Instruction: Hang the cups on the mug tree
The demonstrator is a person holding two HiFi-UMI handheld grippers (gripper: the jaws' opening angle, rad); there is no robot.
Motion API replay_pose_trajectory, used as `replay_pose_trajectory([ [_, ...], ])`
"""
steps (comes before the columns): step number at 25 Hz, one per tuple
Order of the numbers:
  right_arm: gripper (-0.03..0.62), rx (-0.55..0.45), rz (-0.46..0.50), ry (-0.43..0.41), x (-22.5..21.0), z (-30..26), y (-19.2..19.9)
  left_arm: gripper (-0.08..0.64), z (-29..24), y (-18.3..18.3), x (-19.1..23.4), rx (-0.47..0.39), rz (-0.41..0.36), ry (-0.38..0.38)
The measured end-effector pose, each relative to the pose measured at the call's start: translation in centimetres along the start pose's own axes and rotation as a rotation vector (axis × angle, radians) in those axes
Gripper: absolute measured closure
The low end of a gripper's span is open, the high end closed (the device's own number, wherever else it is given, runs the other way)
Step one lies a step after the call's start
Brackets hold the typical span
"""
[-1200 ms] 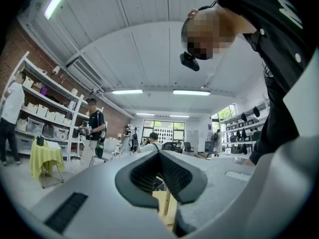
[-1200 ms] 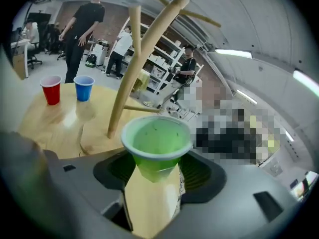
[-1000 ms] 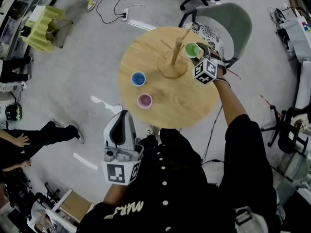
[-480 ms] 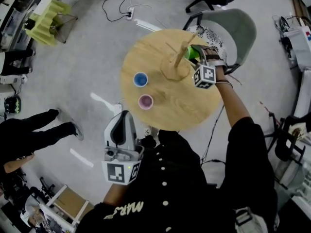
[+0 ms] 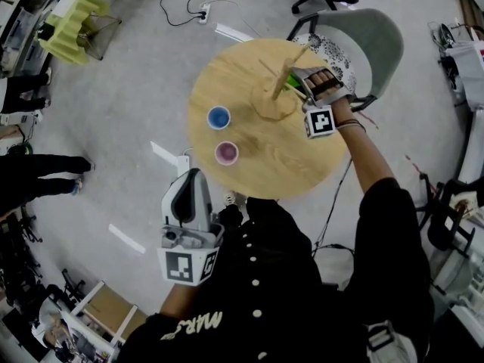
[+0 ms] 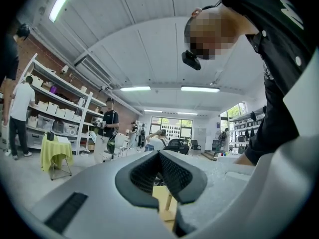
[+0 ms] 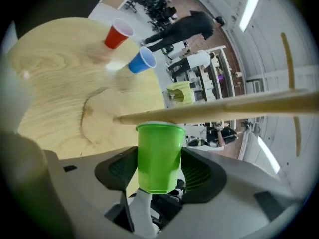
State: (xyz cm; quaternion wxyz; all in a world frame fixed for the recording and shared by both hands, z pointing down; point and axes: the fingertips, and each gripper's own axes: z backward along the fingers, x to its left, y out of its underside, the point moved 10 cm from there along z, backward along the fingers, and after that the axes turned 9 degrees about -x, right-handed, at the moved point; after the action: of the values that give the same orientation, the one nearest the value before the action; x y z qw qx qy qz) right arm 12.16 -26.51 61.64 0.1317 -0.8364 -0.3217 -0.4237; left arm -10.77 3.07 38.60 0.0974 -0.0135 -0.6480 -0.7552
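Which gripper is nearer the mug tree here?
Right. The right gripper holds the green cup right beside the mug tree, its jaws having just closed further on the cup. The left gripper hangs off the table, close to the person's body.

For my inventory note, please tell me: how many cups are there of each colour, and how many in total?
Green cup: 1
Blue cup: 1
Red cup: 1
Total: 3
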Motion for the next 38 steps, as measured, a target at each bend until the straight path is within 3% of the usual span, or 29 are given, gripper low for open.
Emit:
replay_pose_trajectory([
  [2, 0.339, -0.019, 0.075, -0.057, 0.7, 0.0, -0.3, 0.565, 0.0, 0.0, 0.0, -0.001, -0.002, -0.003],
  [4, 0.337, -0.048, 0.083, -0.080, 1.1, -0.2, -0.8, 0.563, 0.0, 0.0, -0.1, -0.005, -0.004, -0.011],
  [8, 0.336, -0.072, 0.016, -0.060, 1.8, -0.2, -1.5, 0.563, 0.3, 0.2, -0.5, 0.004, -0.008, -0.020],
  [12, 0.322, -0.086, -0.091, 0.025, 1.1, 0.3, -2.0, 0.563, 0.6, 0.3, -1.0, -0.006, -0.009, -0.030],
  [18, 0.321, -0.054, -0.439, 0.169, 0.2, 4.3, -2.7, 0.565, 1.1, -0.8, -0.4, -0.036, -0.019, -0.025],
  [23, 0.318, 0.015, -0.896, 0.323, 0.8, 10.4, -3.6, 0.564, 0.5, -2.8, 2.2, -0.089, -0.033, 0.002],
  [26, 0.304, -0.029, -1.180, 0.406, 1.5, 14.2, -5.8, 0.565, -0.1, -3.7, 3.9, -0.105, -0.048, 0.027],
  [28, 0.299, -0.068, -1.310, 0.430, 2.3, 16.2, -7.8, 0.563, -0.3, -4.1, 4.6, -0.109, -0.051, 0.043],
  [34, 0.298, -0.071, -1.435, 0.462, 3.6, 17.5, -13.3, 0.563, -0.8, -5.4, 5.9, -0.121, -0.047, 0.102],
  [38, 0.299, -0.161, -1.463, 0.461, 3.6, 16.9, -16.8, 0.563, -0.6, -5.7, 6.9, -0.110, -0.044, 0.117],
])
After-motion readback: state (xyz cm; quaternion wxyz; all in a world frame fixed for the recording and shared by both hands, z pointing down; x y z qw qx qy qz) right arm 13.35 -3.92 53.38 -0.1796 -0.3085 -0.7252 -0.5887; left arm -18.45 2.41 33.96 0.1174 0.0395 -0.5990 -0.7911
